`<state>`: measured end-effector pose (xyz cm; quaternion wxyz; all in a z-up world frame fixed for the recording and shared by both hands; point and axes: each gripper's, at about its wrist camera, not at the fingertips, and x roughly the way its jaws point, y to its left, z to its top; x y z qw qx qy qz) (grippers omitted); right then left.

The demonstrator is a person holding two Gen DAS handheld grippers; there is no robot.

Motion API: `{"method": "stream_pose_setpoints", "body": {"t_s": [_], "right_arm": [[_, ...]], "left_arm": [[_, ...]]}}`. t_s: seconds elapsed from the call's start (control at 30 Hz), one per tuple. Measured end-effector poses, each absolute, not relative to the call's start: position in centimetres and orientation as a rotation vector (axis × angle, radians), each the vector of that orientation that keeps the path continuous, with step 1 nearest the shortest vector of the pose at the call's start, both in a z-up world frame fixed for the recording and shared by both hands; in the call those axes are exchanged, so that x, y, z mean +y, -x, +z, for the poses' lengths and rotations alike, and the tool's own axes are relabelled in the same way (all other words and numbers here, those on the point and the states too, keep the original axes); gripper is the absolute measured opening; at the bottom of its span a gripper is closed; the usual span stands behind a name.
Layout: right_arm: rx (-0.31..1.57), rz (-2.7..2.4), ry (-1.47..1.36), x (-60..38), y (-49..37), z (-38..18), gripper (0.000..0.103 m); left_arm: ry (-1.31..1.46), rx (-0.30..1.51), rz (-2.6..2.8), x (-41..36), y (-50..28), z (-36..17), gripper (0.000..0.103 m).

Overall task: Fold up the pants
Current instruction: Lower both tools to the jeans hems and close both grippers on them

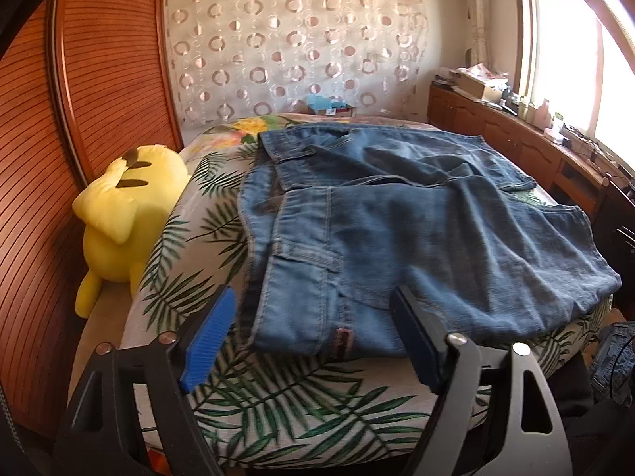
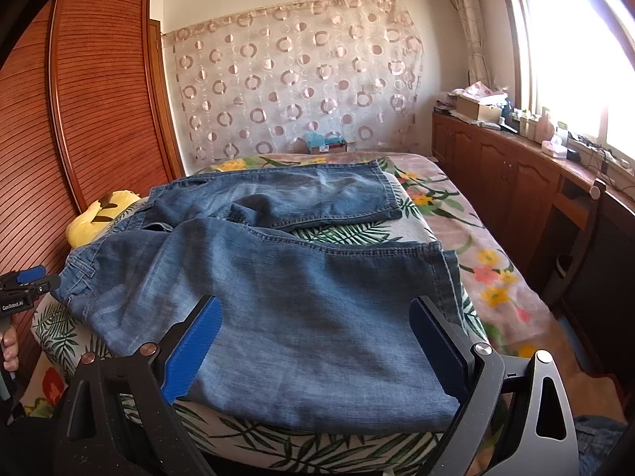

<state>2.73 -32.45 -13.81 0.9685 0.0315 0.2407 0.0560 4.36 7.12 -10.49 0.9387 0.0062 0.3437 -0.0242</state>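
Observation:
Blue jeans lie spread on the bed, waist to the left and both legs running right, the far leg angled away. My left gripper is open, its blue pads straddling the near waistband corner without pressing it. In the right wrist view the jeans fill the middle, and my right gripper stands open over the near leg close to its hem, nothing pinched. The left gripper shows at the left edge by the waistband, with a hand below it.
The bed has a leaf-print cover. A yellow plush toy sits between the bed and a wooden wardrobe on the left. A cluttered wooden cabinet runs under the window on the right. More denim lies by the bed's right corner.

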Motion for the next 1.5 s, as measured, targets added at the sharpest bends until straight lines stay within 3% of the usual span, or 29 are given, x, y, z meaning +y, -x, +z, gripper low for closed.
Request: {"method": "stream_pose_setpoints", "body": {"t_s": [0.37,0.53,0.73,0.93,1.4,1.5], "right_arm": [[0.544,0.089,-0.036,-33.0,-2.4,-14.1,0.095],[0.567,0.065,-0.043,-33.8,-2.2,-13.5,0.094],[0.583,0.053,-0.024,-34.0,-1.6,-13.2,0.094],[0.633,0.042,-0.025,-35.5,-0.5,-13.2,0.076],[0.732,0.047,-0.059,-36.3,-0.1,-12.8,0.069],[0.740,0.062,-0.056,-36.0,-0.1,-12.6,0.060]], "left_arm": [[0.036,0.758,-0.058,9.7,-5.1,-12.5,0.040],[0.048,0.763,-0.085,9.7,-4.7,-12.8,0.032],[0.040,0.783,-0.084,10.1,-5.1,-13.2,0.032],[0.034,0.799,-0.080,10.1,-5.3,-13.9,0.028],[-0.004,0.815,-0.065,9.5,-5.8,-14.6,0.029],[-0.011,0.813,-0.066,9.5,-5.7,-14.6,0.028]]}}
